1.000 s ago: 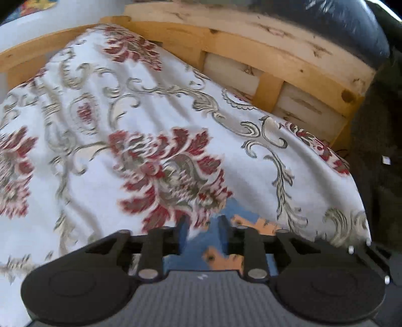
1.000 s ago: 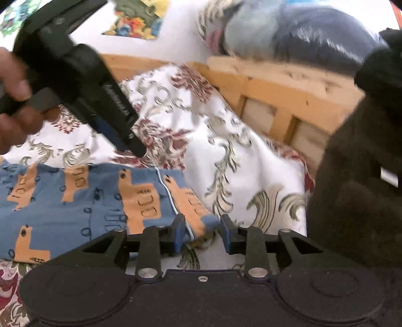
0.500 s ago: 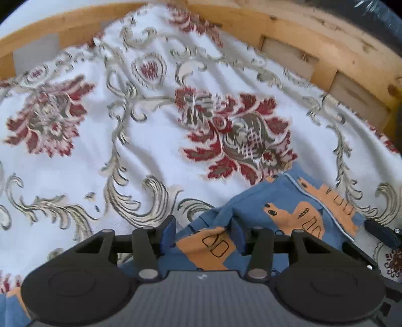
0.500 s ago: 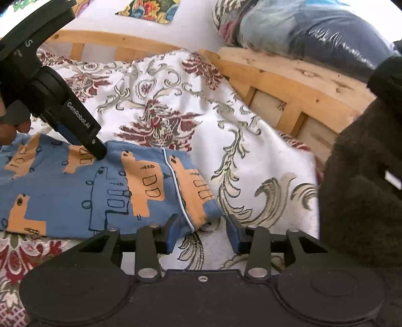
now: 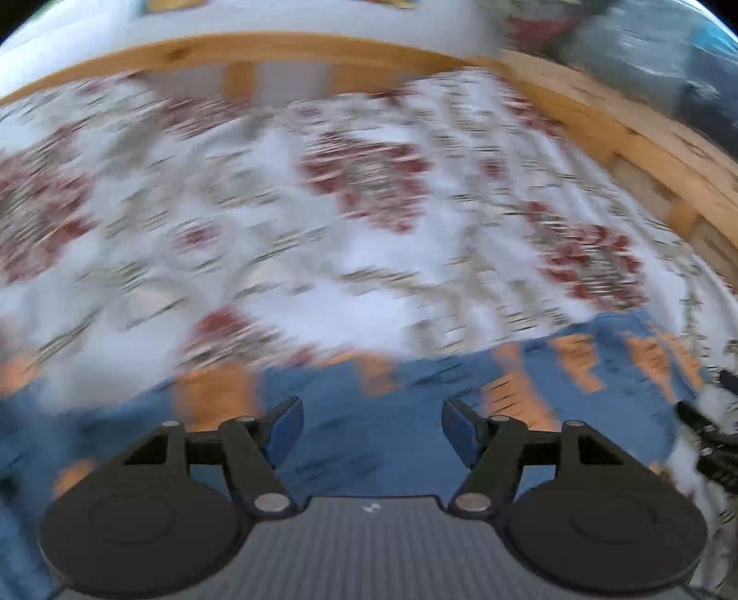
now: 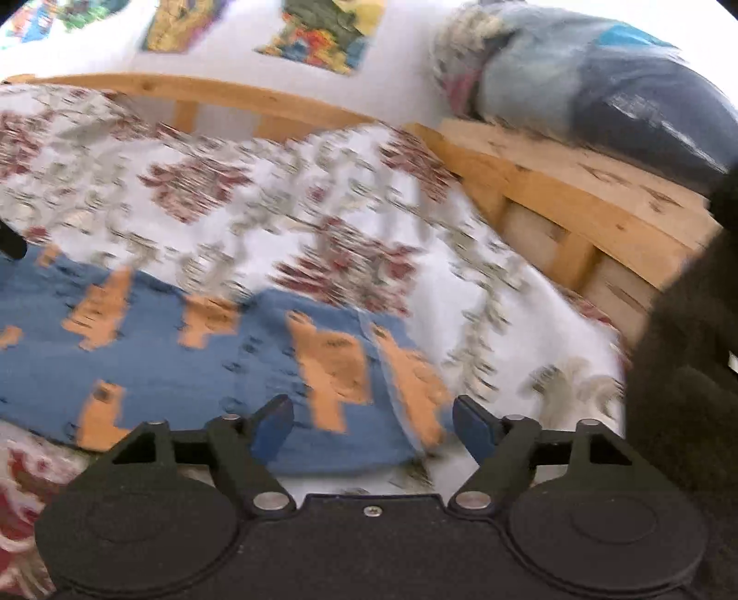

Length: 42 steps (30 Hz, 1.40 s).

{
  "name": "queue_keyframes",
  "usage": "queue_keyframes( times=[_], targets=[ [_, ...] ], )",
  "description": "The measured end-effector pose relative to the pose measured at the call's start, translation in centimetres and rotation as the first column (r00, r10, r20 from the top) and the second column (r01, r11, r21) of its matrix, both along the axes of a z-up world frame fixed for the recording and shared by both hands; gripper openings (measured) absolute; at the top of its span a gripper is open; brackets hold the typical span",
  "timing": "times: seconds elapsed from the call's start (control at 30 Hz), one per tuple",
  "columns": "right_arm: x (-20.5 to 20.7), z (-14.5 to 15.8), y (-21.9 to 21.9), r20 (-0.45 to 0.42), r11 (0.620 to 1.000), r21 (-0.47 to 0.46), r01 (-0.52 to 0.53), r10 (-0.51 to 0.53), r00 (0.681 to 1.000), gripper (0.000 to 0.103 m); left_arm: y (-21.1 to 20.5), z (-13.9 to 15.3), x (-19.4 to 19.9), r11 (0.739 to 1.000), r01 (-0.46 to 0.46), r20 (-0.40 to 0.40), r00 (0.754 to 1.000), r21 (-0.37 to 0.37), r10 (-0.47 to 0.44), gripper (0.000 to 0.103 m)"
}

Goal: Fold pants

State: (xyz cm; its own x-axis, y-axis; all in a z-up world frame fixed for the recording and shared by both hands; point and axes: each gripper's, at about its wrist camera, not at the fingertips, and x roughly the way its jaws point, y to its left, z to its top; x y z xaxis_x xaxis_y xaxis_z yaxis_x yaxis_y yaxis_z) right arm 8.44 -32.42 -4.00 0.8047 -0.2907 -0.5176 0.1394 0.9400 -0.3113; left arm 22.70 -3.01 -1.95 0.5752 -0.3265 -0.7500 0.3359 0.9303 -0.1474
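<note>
The blue pants with orange animal prints [image 5: 415,415] lie flat on the floral bedspread [image 5: 323,240]. They also show in the right wrist view [image 6: 193,360], folded, with their right end just ahead of the fingers. My left gripper [image 5: 372,431] is open and empty above the pants. My right gripper [image 6: 372,427] is open and empty over the pants' right end. Both views are blurred by motion.
A wooden bed frame [image 6: 576,203] runs along the back and right of the bedspread. A dark bundle in plastic [image 6: 622,106] rests on the frame at the right. A dark fuzzy cloth [image 6: 682,369] fills the right edge. Posters [image 6: 323,32] hang on the wall.
Both grippers have opened wide and let go of the pants. The pants now lie flat on the bedspread, and both cameras have pulled back and are moving.
</note>
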Motion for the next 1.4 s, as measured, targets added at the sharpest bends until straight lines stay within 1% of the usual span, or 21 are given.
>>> queue_keyframes(
  times=[0.13,0.2,0.23,0.3,0.33,0.37,0.43,0.47,0.53,0.57,0.63,0.77,0.83,0.9,1.0,1.07,1.13,1.2,1.23,1.3,1.4],
  targets=[
    [1.5,0.2,2.4,-0.028,0.992,-0.006,-0.124,0.124,0.992,0.079,5.6,-0.2,-1.9,0.993,-0.115,-0.011,0.993,0.025,0.116,0.073],
    [2.9,1.0,4.0,-0.03,0.97,-0.008,-0.245,0.244,0.969,0.082,7.7,-0.1,-3.2,0.988,-0.155,-0.008,0.988,0.013,0.155,0.073],
    [4.0,1.5,5.0,-0.035,0.946,0.0,-0.325,0.325,0.945,0.083,8.4,-0.1,-3.6,0.984,-0.175,-0.017,0.984,0.023,0.176,0.073],
    [6.8,2.5,6.6,-0.055,0.874,0.067,-0.482,0.485,0.872,0.085,9.6,-0.4,-4.5,0.976,-0.213,-0.06,0.975,0.047,0.216,0.073],
    [8.6,3.0,7.3,-0.074,0.826,0.131,-0.548,0.559,0.826,0.085,10.0,-0.4,-4.9,0.975,-0.218,-0.075,0.972,0.042,0.221,0.073],
    [10.6,3.2,7.9,-0.091,0.764,0.219,-0.607,0.636,0.767,0.085,10.3,-0.3,-5.2,0.975,-0.22,-0.091,0.971,0.034,0.222,0.073],
    [14.5,3.5,8.8,-0.093,0.605,0.397,-0.69,0.775,0.626,0.085,10.4,0.4,-5.1,0.981,-0.196,-0.116,0.974,0.0,0.195,0.074],
    [16.2,3.5,9.4,-0.097,0.556,0.445,-0.702,0.809,0.579,0.085,10.4,0.8,-4.9,0.983,-0.181,-0.122,0.977,-0.025,0.176,0.074],
    [19.6,3.2,10.8,-0.116,0.49,0.505,-0.711,0.854,0.507,0.084,10.4,1.7,-3.6,0.985,-0.15,-0.14,0.981,-0.085,0.137,0.078],
    [21.3,3.0,11.4,-0.126,0.467,0.531,-0.707,0.869,0.478,0.082,10.5,2.0,-2.7,0.985,-0.136,-0.147,0.982,-0.107,0.12,0.079],
    [24.0,2.5,12.7,-0.156,0.456,0.564,-0.688,0.877,0.454,0.077,10.2,2.5,-0.4,0.988,-0.107,-0.139,0.986,-0.107,0.092,0.08],
    [27.7,1.8,13.9,-0.195,0.466,0.664,-0.585,0.863,0.466,0.064,8.9,3.0,3.4,1.0,-0.008,-0.088,0.996,0.02,0.01,0.079],
    [29.1,1.7,14.7,-0.223,0.459,0.72,-0.52,0.863,0.453,0.061,8.2,2.9,5.1,0.99,0.099,-0.09,0.992,0.096,-0.09,0.079],
    [30.1,1.3,15.5,-0.263,0.468,0.754,-0.461,0.858,0.441,0.055,7.7,2.6,5.9,0.972,0.185,-0.106,0.98,0.148,-0.17,0.079],
    [31.3,0.7,16.9,-0.319,0.489,0.784,-0.384,0.846,0.426,0.044,7.0,2.2,5.3,0.934,0.299,-0.093,0.954,0.198,-0.286,0.08],
    [31.7,0.4,17.8,-0.337,0.494,0.79,-0.363,0.845,0.416,0.041,6.3,1.3,4.4,0.899,0.325,-0.085,0.946,0.292,-0.314,0.079],
    [32.0,0.2,18.5,-0.347,0.495,0.794,-0.353,0.845,0.406,0.041,6.3,0.7,3.3,0.873,0.353,-0.062,0.933,0.337,-0.353,0.078],
    [32.1,0.0,19.3,-0.35,0.49,0.799,-0.348,0.85,0.394,0.038,6.5,0.3,2.5,0.861,0.354,-0.086,0.934,0.365,-0.348,0.078],
    [32.2,-0.1,19.6,-0.355,0.485,0.808,-0.334,0.853,0.381,0.038,6.7,0.1,2.2,0.86,0.35,-0.11,0.936,0.372,-0.334,0.078],
    [32.0,-0.2,20.1,-0.365,0.482,0.816,-0.32,0.858,0.363,0.035,7.6,0.1,1.2,0.866,0.352,-0.144,0.936,0.356,-0.322,0.078],
    [31.8,-0.2,20.8,-0.374,0.481,0.815,-0.324,0.863,0.34,0.035,9.1,0.3,-0.4,0.861,0.367,-0.178,0.929,0.351,-0.323,0.078]
  ],
)
